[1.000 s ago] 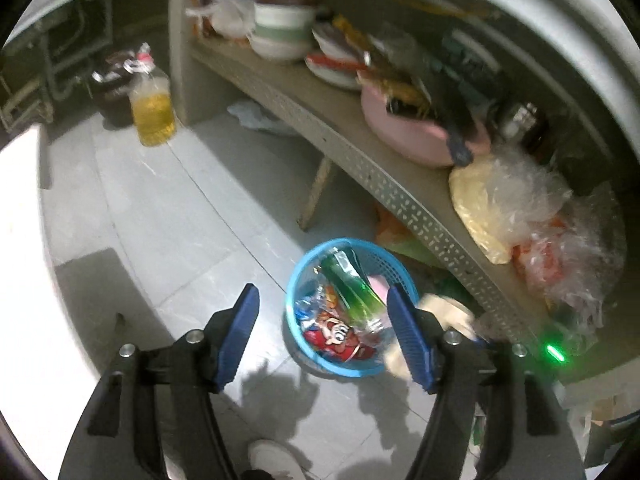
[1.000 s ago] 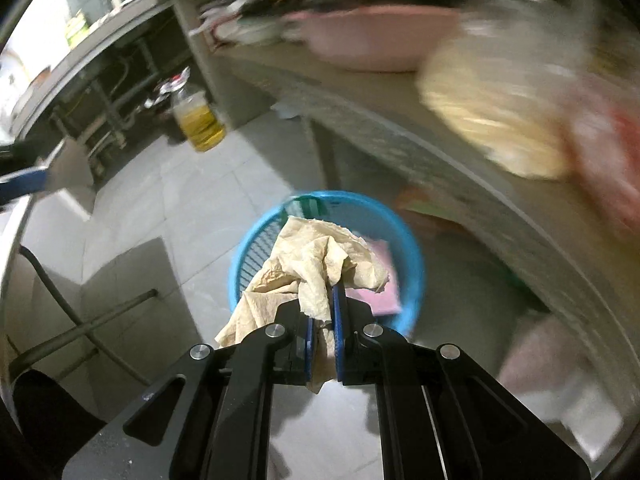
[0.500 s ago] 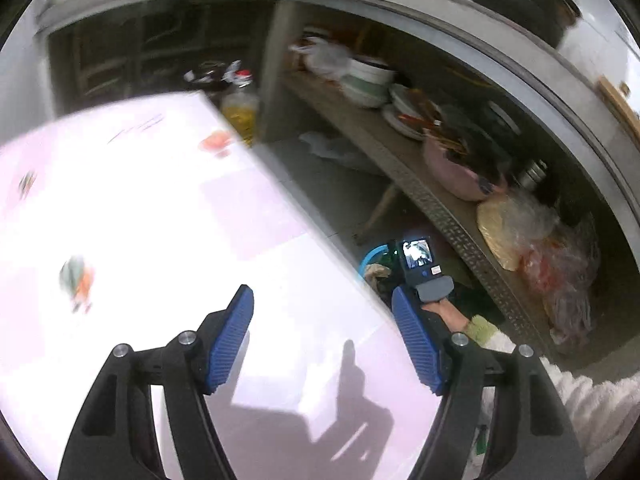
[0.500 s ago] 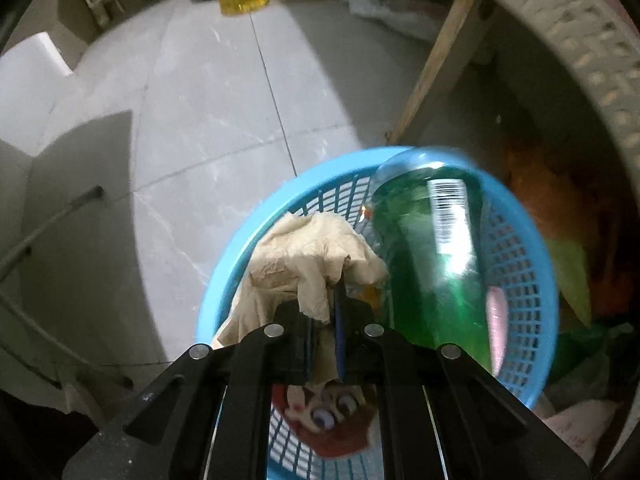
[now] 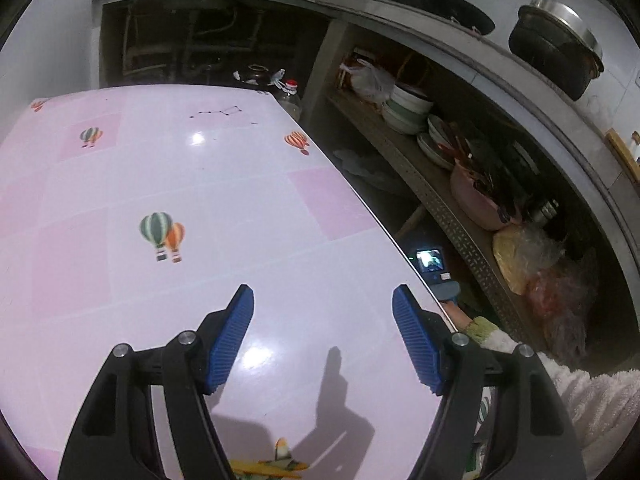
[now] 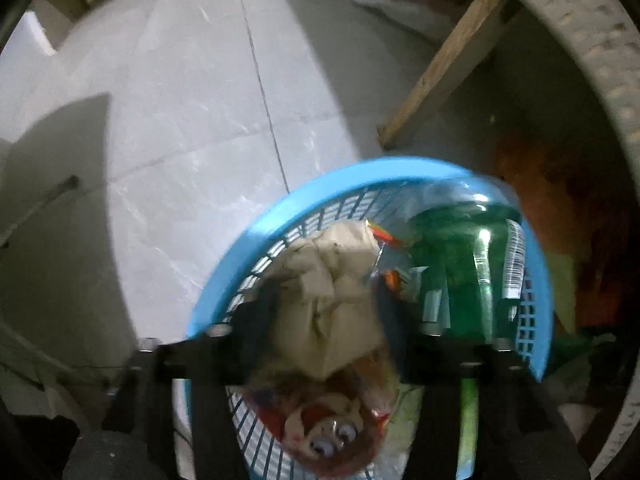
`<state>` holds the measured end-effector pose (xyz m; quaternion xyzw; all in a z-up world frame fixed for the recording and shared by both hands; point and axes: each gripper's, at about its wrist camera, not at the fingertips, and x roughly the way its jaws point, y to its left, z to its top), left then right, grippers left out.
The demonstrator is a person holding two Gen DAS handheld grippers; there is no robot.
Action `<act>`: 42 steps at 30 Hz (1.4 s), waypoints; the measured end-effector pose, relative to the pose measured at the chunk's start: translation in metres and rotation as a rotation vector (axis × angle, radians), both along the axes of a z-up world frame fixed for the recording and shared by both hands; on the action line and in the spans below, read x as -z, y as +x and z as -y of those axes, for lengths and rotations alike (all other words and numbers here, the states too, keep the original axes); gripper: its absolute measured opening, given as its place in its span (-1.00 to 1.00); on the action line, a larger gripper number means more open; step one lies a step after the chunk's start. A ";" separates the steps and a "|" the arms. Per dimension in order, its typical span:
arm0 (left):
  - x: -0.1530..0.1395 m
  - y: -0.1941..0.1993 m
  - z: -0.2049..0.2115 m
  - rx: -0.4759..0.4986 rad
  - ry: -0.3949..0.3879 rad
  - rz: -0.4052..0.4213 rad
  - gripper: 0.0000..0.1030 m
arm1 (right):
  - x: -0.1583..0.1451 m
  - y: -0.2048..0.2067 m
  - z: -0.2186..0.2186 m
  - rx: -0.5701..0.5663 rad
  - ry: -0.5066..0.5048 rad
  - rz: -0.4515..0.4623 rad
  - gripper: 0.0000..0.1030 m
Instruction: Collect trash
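right gripper [image 6: 326, 312] hangs low over the blue basket [image 6: 256, 236] on the tiled floor [image 6: 192, 120], fingers spread apart, blurred. crumpled tan paper [image 6: 332, 292] sits between the spread fingers, inside the basket rim, on top of a red snack wrapper [image 6: 332, 428]; whether it is touching either finger cannot be told through the blur. green bottle [image 6: 472, 276] lies in the basket just beside the paper, on the shelf side. judgement: this is the drop step, nearly done. to do it well, keep the fingers wide and lift straight up so neither pad snags a fold and drags the paper over the rim; stay clear of the bottle and of the wooden shelf leg [image 6: 444, 64] behind. left gripper [image 5: 322, 340] hovers over the pink table [image 5: 120, 184], fingers wide apart, nothing between them. no loose trash shows on the table in its view. its next target cannot be named from here.
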<state>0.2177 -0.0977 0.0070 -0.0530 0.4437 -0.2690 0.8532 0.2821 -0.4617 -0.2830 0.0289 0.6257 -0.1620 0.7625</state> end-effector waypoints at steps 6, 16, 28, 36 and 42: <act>-0.002 -0.014 -0.012 -0.008 -0.038 0.007 0.37 | -0.058 -0.032 -0.006 -0.050 0.015 0.120 0.26; -0.018 -0.066 -0.009 0.031 -0.087 0.057 0.56 | -0.202 -0.155 -0.031 0.018 0.137 0.470 0.38; -0.031 -0.137 0.018 -0.044 0.067 0.227 0.89 | -0.299 -0.292 -0.125 0.074 0.098 0.673 0.85; -0.032 -0.160 0.024 -0.181 0.195 0.267 0.89 | -0.317 -0.310 -0.158 0.063 -0.039 0.681 0.85; -0.040 -0.171 0.025 -0.204 0.246 0.247 0.89 | -0.320 -0.323 -0.183 0.031 -0.221 0.673 0.85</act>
